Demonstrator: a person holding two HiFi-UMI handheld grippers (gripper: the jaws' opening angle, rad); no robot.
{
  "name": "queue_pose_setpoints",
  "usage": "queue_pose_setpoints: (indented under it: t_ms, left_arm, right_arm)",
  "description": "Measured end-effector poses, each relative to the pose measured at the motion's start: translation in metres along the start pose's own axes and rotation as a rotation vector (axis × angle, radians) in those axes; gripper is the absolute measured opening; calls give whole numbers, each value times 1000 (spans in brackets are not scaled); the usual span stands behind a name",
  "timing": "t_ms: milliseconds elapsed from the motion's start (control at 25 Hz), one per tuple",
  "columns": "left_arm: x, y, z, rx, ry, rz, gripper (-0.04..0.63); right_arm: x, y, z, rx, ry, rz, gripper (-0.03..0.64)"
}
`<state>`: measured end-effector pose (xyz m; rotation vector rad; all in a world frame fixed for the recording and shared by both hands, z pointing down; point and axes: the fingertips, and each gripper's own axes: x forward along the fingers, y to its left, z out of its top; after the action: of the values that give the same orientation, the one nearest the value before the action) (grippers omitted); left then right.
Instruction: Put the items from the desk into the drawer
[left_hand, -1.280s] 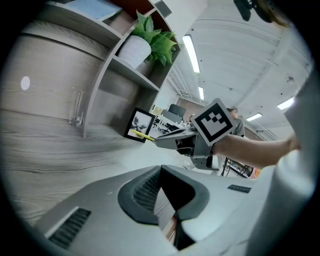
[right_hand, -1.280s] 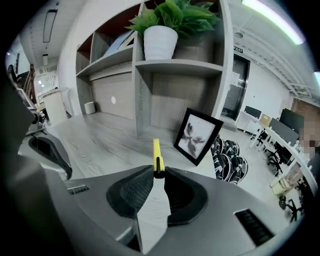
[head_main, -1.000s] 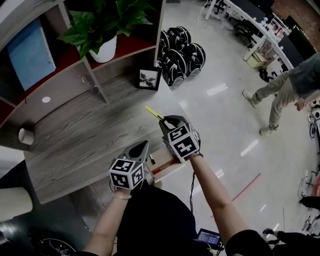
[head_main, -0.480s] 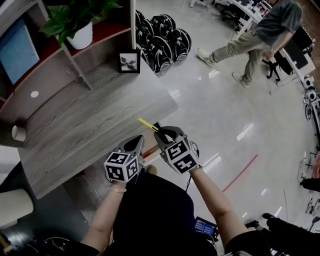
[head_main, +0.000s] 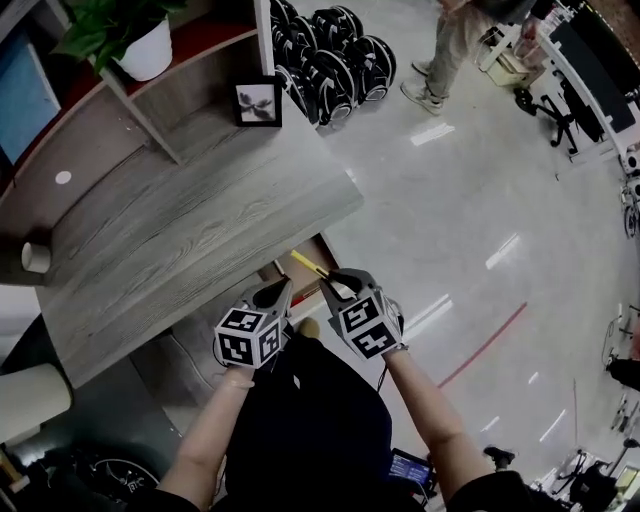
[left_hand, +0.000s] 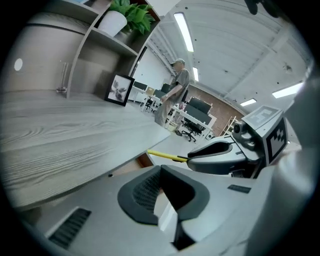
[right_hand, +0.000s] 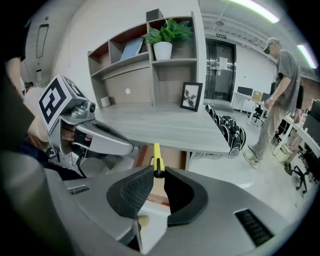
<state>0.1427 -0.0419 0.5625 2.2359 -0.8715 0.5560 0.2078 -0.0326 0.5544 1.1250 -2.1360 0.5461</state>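
My right gripper (head_main: 334, 281) is shut on a thin yellow pen (head_main: 307, 264), which sticks out past its tips toward the desk. In the right gripper view the pen (right_hand: 157, 156) is pinched between the pads, above the open wooden drawer (right_hand: 172, 159). The drawer (head_main: 312, 250) juts out under the front right corner of the grey wood desk (head_main: 180, 230). My left gripper (head_main: 279, 291) hangs just left of the right one, tips together and empty (left_hand: 160, 171). From the left gripper view, the pen (left_hand: 165, 155) and the right gripper (left_hand: 220, 152) appear beside the desk edge.
A framed picture (head_main: 257, 103), a potted plant (head_main: 140, 50) on the shelf unit and a white cup (head_main: 35, 257) stand at the back of the desk. Black helmets (head_main: 335, 60) lie on the shiny floor beyond. A person (head_main: 450, 40) walks at the far right.
Both grippers have dropped from above the desk corner to just in front of its edge, by the drawer, with the pen still held. The person on the floor has walked farther off.
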Motion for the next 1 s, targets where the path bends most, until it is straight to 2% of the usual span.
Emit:
queue_pose_setpoints:
  t_ms: [160,480,1000]
  left_arm:
    - [13,7,-15,0,47,10,28]
    - [35,24,-36,3,109,24,28]
    - [40,35,-47,-27,121,28,28]
  right_arm:
    - [24,-7,-25,13,32,7,61]
    - [72,-24,-49,78,56,-21,61]
    - [111,-29,-61,118,83,-83,61]
